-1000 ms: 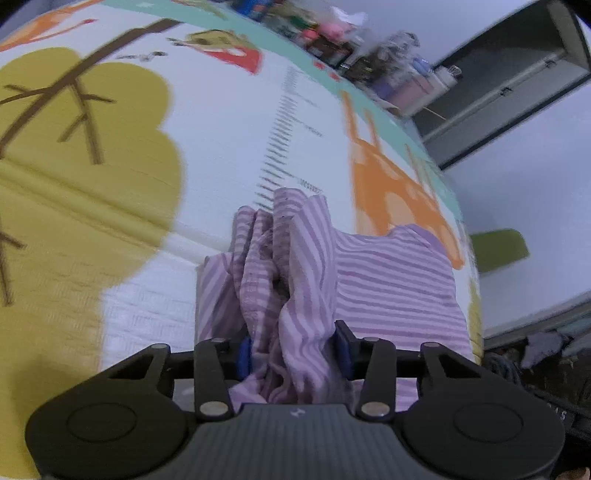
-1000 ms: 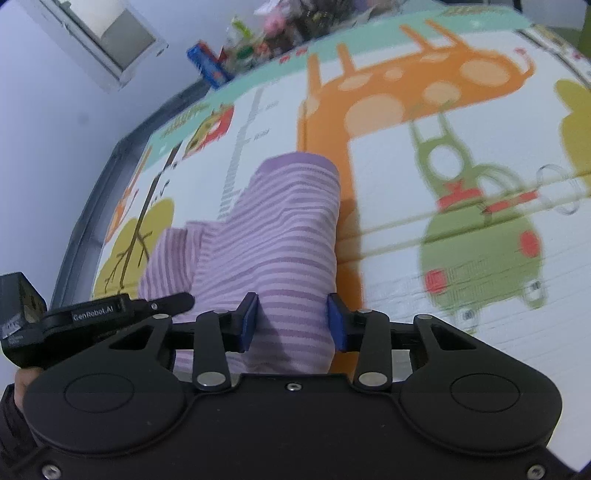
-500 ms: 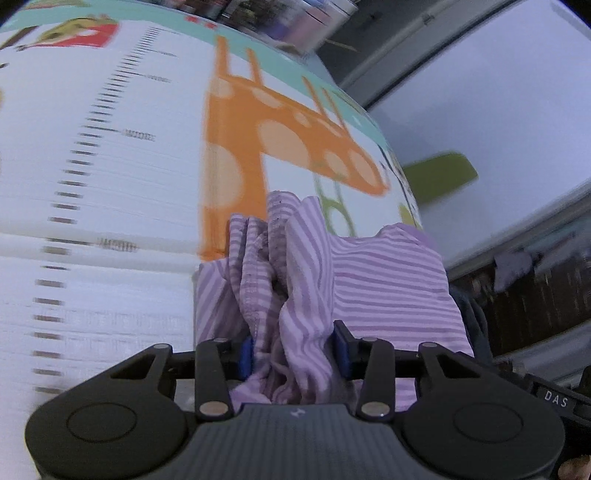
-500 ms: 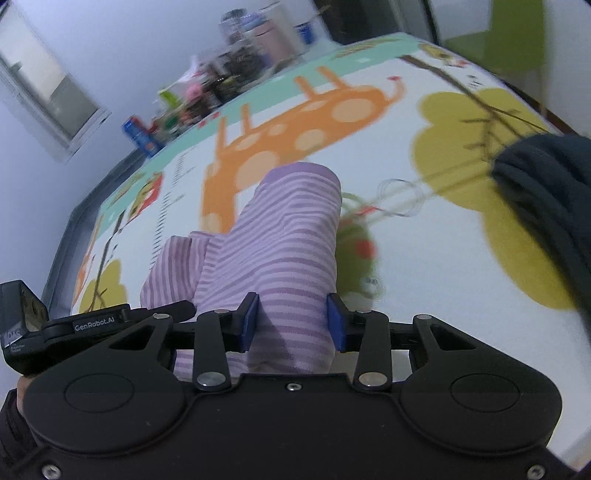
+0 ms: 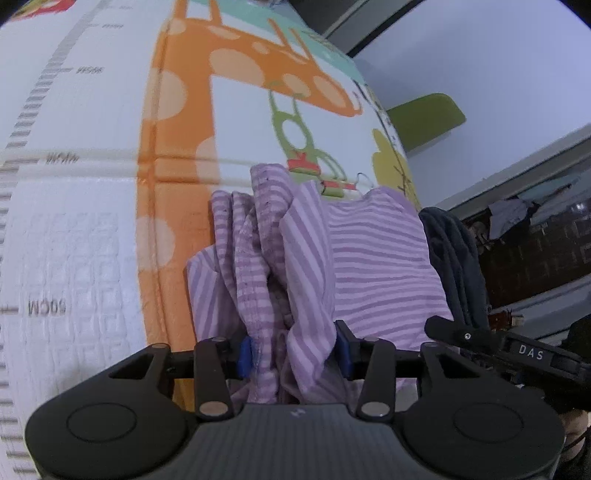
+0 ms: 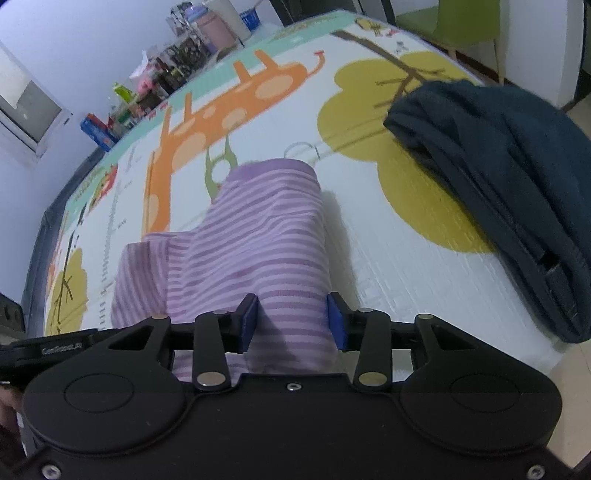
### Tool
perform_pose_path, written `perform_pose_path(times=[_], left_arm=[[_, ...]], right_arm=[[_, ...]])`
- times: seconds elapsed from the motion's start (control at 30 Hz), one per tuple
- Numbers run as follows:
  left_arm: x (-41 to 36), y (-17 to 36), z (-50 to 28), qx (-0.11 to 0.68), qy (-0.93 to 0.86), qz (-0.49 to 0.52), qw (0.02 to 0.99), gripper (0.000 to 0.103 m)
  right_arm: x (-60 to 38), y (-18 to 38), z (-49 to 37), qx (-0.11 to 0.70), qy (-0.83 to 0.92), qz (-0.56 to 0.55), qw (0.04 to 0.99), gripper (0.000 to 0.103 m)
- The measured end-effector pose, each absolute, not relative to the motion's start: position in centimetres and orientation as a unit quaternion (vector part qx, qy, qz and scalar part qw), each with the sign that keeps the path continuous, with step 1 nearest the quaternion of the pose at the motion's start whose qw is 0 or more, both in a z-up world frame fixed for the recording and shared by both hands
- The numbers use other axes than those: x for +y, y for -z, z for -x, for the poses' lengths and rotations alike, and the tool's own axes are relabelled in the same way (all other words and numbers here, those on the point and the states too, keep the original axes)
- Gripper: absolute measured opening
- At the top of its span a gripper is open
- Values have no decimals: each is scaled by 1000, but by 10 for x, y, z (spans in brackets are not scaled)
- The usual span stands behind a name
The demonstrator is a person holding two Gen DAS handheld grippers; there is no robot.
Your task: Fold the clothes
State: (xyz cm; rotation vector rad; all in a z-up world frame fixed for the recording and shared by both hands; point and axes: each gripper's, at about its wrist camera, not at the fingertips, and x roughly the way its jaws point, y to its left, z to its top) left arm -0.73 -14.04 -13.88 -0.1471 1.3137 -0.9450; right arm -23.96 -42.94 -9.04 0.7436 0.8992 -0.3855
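A folded purple striped garment (image 5: 373, 254) hangs between both grippers above the play mat (image 5: 92, 206). My left gripper (image 5: 291, 350) is shut on its bunched left end. My right gripper (image 6: 291, 323) is shut on its smooth folded right end (image 6: 266, 236). A folded dark blue garment (image 6: 509, 177) lies on the mat to the right of the striped one and also shows in the left wrist view (image 5: 454, 258).
The mat (image 6: 369, 155) has an orange giraffe, green figure and yellow trees printed on it. Bottles and boxes (image 6: 155, 85) line its far edge. A green chair (image 6: 469, 26) stands at the far right corner. The mat's right edge drops to the floor.
Both grippers have carried the striped garment to the right across the mat. The dark blue garment has come into view beside it.
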Motion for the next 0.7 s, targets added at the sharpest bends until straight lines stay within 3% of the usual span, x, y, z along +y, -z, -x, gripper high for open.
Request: perform_pose_path(times=[0.13, 0.37, 0.43, 0.5, 0.57, 0.7], left_arm=[[-139, 125, 5, 571, 420, 68, 702, 49], [-148, 60, 26, 423, 455, 0, 784, 51], [-154, 45, 33, 380, 466, -17, 799, 50], [-168, 43, 45, 349, 483, -29, 802, 47], [-181, 46, 56, 323, 496, -39, 805, 31], [-198, 66, 76, 295, 508, -53, 807, 15]], right_arm=[[-428, 85, 238, 417, 176, -346, 822, 42], [-404, 48, 232, 350, 179, -254, 883, 42], [-397, 38, 230, 330, 179, -227, 898, 36], [-390, 27, 228, 310, 179, -200, 912, 16], [-383, 16, 226, 288, 179, -172, 925, 10], [-362, 30, 217, 276, 171, -113, 939, 7]])
